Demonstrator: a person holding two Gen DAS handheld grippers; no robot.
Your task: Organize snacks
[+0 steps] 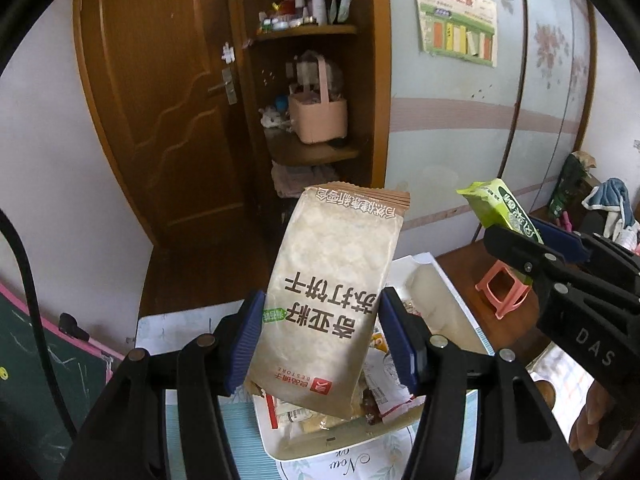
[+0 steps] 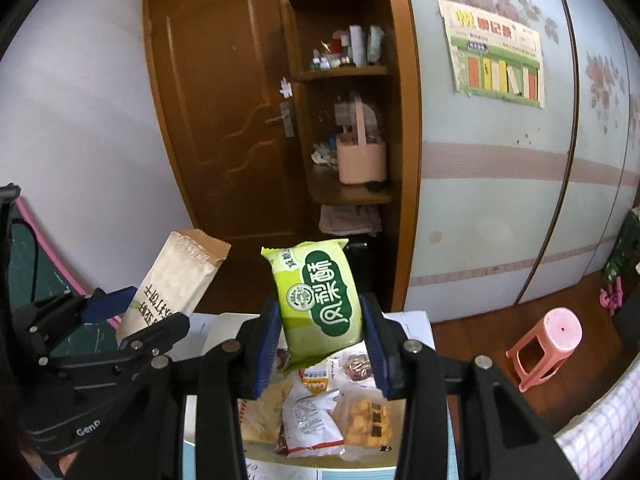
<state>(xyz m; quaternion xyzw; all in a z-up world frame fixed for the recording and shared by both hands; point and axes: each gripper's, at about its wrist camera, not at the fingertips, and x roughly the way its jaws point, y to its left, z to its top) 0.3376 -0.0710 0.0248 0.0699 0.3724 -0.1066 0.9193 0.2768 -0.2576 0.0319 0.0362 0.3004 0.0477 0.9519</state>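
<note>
above the white rectangular plastic tray (image 2: 416, 316) of mixed snack packets, i hold two packets aloft, one in each hand-held gripper. the larger, a long beige soda-cracker packet with a brown crimped end (image 1: 328, 300), stands in my left gripper (image 1: 320, 340), blue pads pressed on both its long edges near the bottom end; jaws part-closed around it. its long axis runs nearly upright, tipped slightly right, straight up from the tray's near half. the smaller, a short green pillow packet with white lettering (image 2: 320, 304), sits clamped in my right gripper (image 2: 322, 340), jaws drawn narrower, its length also rising away from the fingers and leaning left. it hangs over the tray's far half, just right of the beige one. both packets are clear of the tray, pointing away from it toward the brown wooden shelf (image 1: 312, 152) behind. i judge each must come down lengthwise into its spot; the left load looks nearer the tray's front rim.
</note>
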